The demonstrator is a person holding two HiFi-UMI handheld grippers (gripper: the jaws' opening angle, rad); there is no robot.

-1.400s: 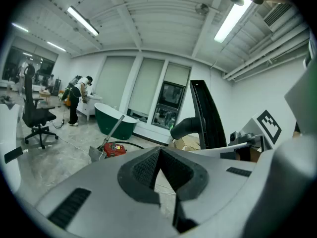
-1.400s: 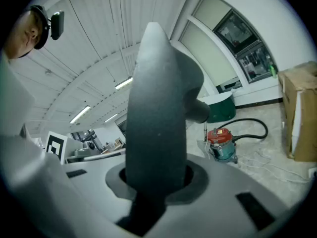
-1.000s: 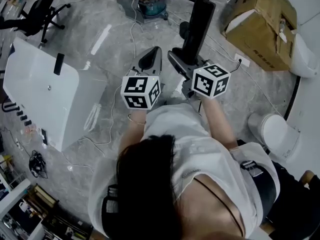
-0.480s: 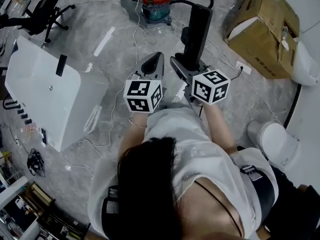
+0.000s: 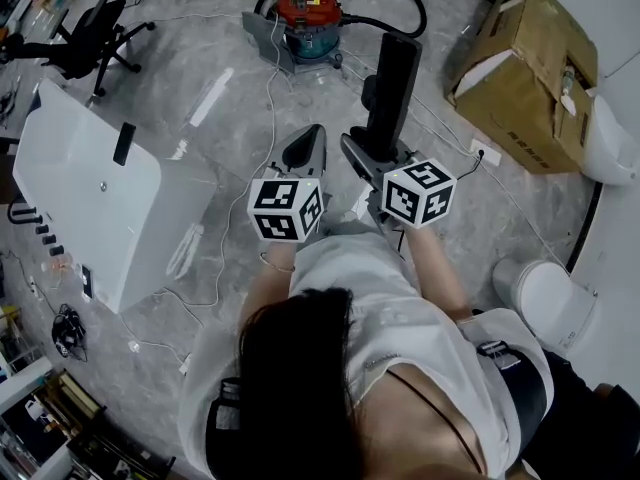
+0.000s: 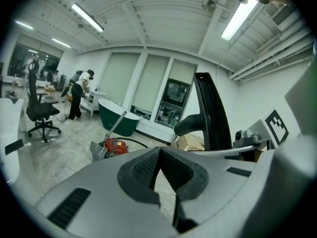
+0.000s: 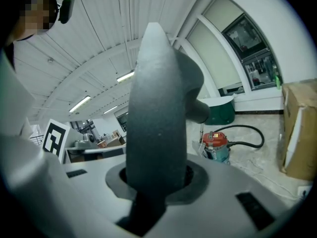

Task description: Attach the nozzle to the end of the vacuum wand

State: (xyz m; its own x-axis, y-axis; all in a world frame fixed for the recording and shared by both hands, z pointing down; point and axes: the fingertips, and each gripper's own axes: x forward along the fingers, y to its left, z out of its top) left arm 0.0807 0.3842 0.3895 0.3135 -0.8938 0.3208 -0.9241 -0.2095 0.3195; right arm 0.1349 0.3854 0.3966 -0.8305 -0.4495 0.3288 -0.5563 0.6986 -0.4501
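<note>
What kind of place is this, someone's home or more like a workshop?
Probably a lab or workshop rather than a home: strip lights on an open ceiling, an office chair and a cardboard box on a bare stone-look floor, and cables trailing near a red canister vacuum.

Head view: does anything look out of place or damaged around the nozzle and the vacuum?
Nothing looks damaged or spilled. The nozzle is gripped in the right tool and the left tool is shut on nothing. The only untidy thing is a loose white cable trailing across the floor beside the red vacuum.
</note>
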